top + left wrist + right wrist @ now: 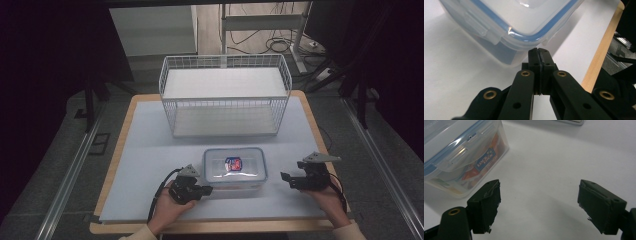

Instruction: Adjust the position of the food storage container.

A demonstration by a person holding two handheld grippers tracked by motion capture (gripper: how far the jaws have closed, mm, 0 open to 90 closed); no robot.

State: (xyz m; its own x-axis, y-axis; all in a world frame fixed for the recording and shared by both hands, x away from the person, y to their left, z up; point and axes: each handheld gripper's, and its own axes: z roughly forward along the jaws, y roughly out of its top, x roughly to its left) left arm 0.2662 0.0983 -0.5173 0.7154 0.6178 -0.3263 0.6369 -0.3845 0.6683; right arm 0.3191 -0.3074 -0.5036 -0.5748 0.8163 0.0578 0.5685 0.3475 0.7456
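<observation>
Now | left gripper (206,190) clenched, empty, tips at container (234,168) corner | right gripper (286,178) released, apart from it | container mid-table (145,150), contents blurred through lid, before basket (225,95)

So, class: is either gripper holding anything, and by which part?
Nothing is held. The left gripper is shut beside the clear blue-sealed plastic container; the right gripper is open.

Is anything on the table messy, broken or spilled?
Nothing stands out. The clear box with its blue-edged lid sits flat and square on the white mat, lid on, nothing spilled around it. The wire basket behind it stands upright. The left gripper, shut, is close by the box's edge; the right gripper waits open beside it.
</observation>
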